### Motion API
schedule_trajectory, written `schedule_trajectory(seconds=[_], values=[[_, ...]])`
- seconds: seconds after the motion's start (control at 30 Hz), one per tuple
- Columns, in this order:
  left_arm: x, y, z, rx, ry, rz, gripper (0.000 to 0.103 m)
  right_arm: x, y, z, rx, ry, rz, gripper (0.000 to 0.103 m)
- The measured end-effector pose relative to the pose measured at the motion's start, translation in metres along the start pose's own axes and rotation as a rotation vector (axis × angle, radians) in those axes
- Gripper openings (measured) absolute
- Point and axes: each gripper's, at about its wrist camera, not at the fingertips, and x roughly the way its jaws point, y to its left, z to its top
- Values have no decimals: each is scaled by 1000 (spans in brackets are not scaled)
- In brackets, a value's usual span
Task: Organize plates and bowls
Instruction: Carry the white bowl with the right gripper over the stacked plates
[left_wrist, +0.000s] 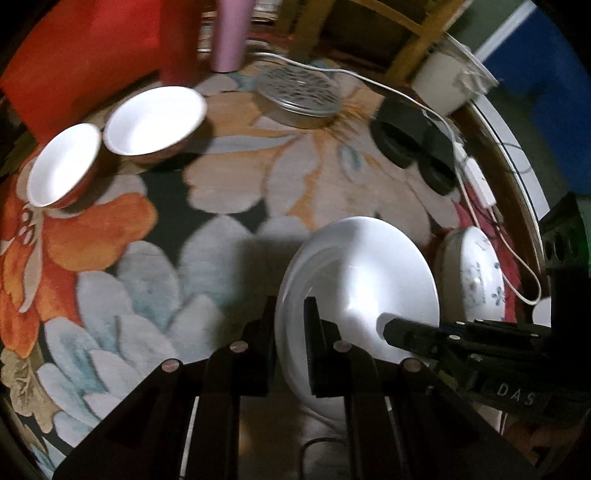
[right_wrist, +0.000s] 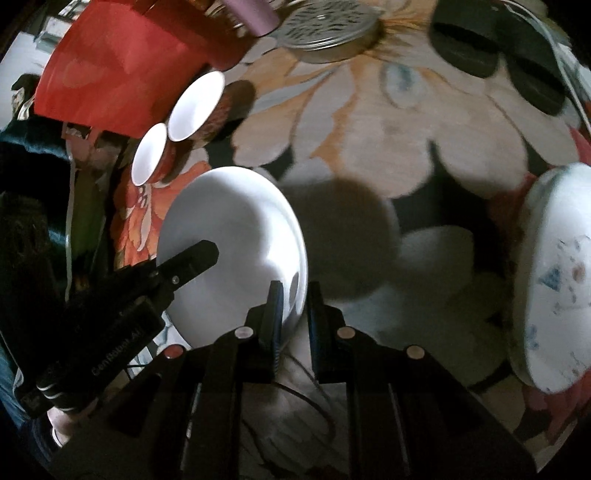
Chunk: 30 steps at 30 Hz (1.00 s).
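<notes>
left view only: you get the wooden chair legs (left_wrist: 413, 40), a white bucket-ish thing (left_wrist: 448, 86) and a blue wall panel (left_wrist: 546, 85) past the table edge, plus the white cable (left_wrist: 476, 206) running down the right side with its adapter block

right view only: a sleeve and a hand (right_wrist: 64, 421) on the other tool's handle, bottom left, and clutter off the table's left edge that's too dark to make out

both views: the two red-outside bowls (left_wrist: 118, 140) sitting rim to rim, the pink tumbler (left_wrist: 231, 33), the red box (left_wrist: 88, 55), a round tin with a patterned lid (left_wrist: 301, 94), black headphones (left_wrist: 413, 147)

white plate: the white plate (left_wrist: 354, 291) is up off the table, tilted, casting a big shadow on the cloth, held from both sides

left gripper: left gripper (left_wrist: 290, 325) is pinching the plate's rim, one finger behind it, one in front

right gripper: right gripper (right_wrist: 293, 306) is clamped on the opposite rim, edge of the plate going between the pads; in the left view it comes in from the right across the plate

patterned plate: a patterned plate (right_wrist: 554, 280) with little blue marks sits on the table to the right of the white one, near but not touching

surface: round table, big floral tablecloth (left_wrist: 110, 277) in orange, pale blue, beige on black

room: dim, light glaring off the white dishes
</notes>
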Motion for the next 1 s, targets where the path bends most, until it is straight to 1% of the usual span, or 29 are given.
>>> schedule_trajectory(seconds=[0.33, 0.57, 0.7, 0.87, 1.0], values=[[10, -79, 2, 107, 13, -67, 11, -45, -58, -16, 91, -53, -47, 13], [23, -121, 2, 138, 31, -99, 11, -67, -96, -25, 154, -76, -71, 13], [33, -148, 1, 175, 39, -110, 11, -81, -119, -30, 193, -97, -95, 13], [41, -184, -2, 233, 40, -130, 11, -94, -148, -39, 253, -110, -110, 13], [52, -201, -6, 253, 58, -141, 11, -97, -166, -46, 290, -104, -115, 13]])
